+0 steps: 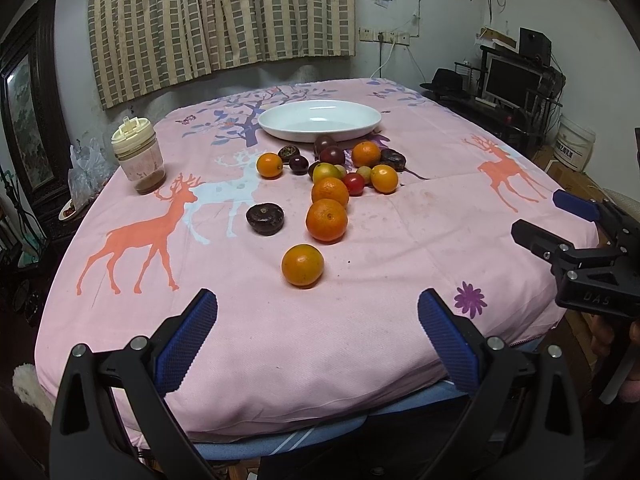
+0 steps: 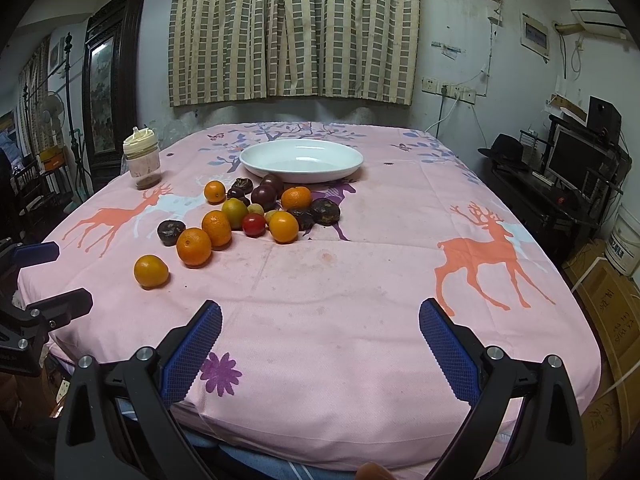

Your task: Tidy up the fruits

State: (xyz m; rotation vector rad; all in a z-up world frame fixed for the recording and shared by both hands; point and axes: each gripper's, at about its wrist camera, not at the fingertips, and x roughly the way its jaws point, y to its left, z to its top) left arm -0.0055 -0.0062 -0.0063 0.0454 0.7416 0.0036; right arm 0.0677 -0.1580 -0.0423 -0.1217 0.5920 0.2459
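Fruits, round oranges [image 1: 302, 265] and dark plums, scattered on pink deer-print cloth [image 1: 360, 332] before empty white oval dish [image 1: 319, 120]. Left gripper [image 1: 317, 340] and right gripper [image 2: 320, 344] both spread, holding nothing. Looks like start; nearest orange probably first.

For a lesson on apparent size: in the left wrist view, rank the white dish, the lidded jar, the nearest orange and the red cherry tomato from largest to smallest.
1. White dish
2. Lidded jar
3. Nearest orange, though its closeness to the camera flatters it
4. Red cherry tomato
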